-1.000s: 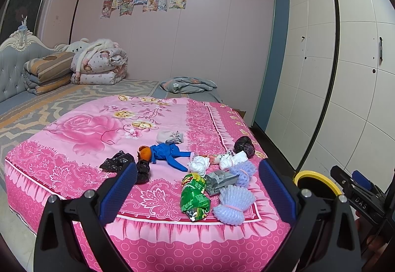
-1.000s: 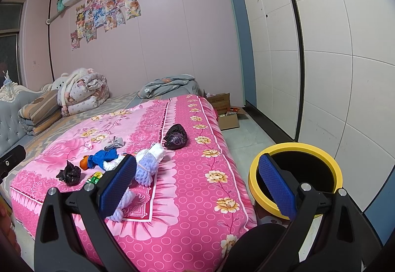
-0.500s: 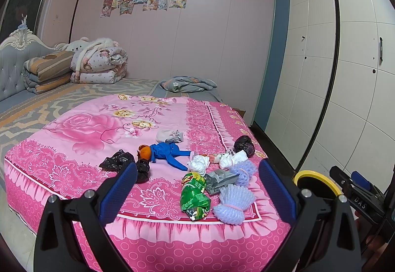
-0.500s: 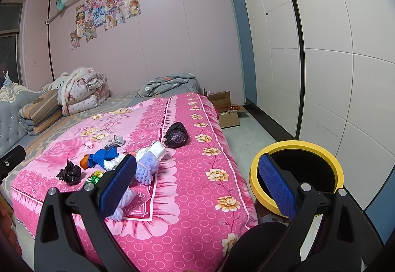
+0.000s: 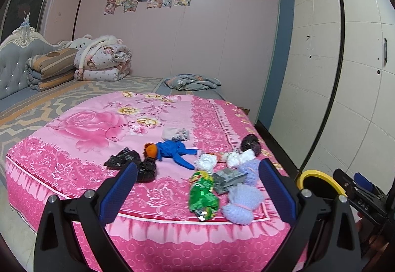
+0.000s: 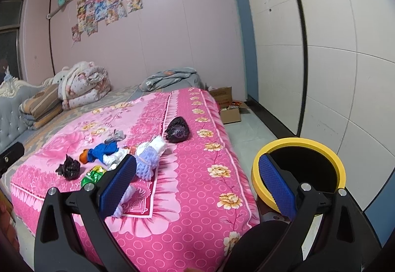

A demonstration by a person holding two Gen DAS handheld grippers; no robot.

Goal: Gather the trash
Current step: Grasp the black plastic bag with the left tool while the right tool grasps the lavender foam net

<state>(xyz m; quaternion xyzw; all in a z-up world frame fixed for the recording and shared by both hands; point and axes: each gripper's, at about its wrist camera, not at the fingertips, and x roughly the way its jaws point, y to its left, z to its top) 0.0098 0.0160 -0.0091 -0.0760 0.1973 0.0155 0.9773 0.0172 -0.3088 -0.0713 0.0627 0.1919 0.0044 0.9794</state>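
Observation:
Several pieces of trash lie near the foot of the pink bed [image 5: 81, 133]: a green snack bag [image 5: 203, 194], purple foam nets [image 5: 240, 201], a grey wrapper [image 5: 228, 179], white tissue [image 5: 206, 161], black bags [image 5: 122, 161], a blue rag [image 5: 172, 149] and a dark bag [image 6: 177, 130]. A yellow-rimmed black bin [image 6: 300, 173] stands on the floor right of the bed. My left gripper [image 5: 197, 194] is open and empty, short of the bed's edge. My right gripper [image 6: 197, 184] is open and empty, above the bed corner beside the bin.
White wardrobe doors [image 6: 333, 62] line the right wall. Cardboard boxes [image 6: 226, 105] sit on the floor beyond the bed. Folded quilts [image 5: 98, 62] and a headboard [image 5: 14, 59] are at the far left. The right gripper shows at the right edge of the left wrist view [image 5: 360, 194].
Both views shift only slightly. The right gripper has tilted a little, so the bin sits a bit higher in its view. Nothing was taken hold of.

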